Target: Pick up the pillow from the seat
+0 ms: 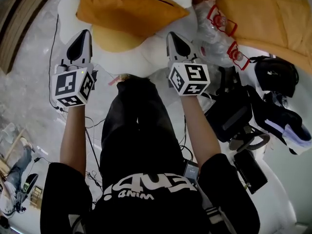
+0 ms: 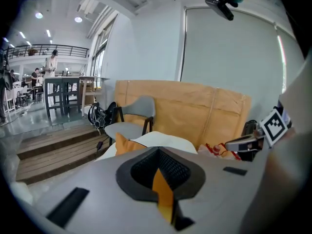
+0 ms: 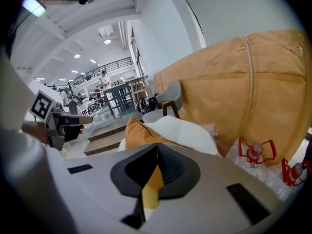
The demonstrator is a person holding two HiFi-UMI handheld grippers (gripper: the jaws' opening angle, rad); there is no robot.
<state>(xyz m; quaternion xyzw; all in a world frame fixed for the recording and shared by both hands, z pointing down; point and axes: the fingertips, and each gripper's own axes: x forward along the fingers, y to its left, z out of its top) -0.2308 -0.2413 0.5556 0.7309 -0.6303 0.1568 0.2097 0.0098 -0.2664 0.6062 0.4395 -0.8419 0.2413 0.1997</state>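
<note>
Hovering side by side, the left gripper [image 1: 86,33] and right gripper [image 1: 171,34] are both pinched closed on nothing. The orange pillow [image 1: 122,6] lies just ahead of both tips on the white seat [image 1: 152,52], which suggests a flanking approach from either side.

Cloth, plastic, wood and a polished floor

We see a pillow [image 1: 126,6] of smooth matt orange cloth, a seat [image 1: 156,51] in soft matt white covering, a crinkled glossy clear-plastic bag [image 1: 214,33], a shiny grey floor [image 1: 29,77], and matt bare-wood steps [image 2: 53,150].
</note>
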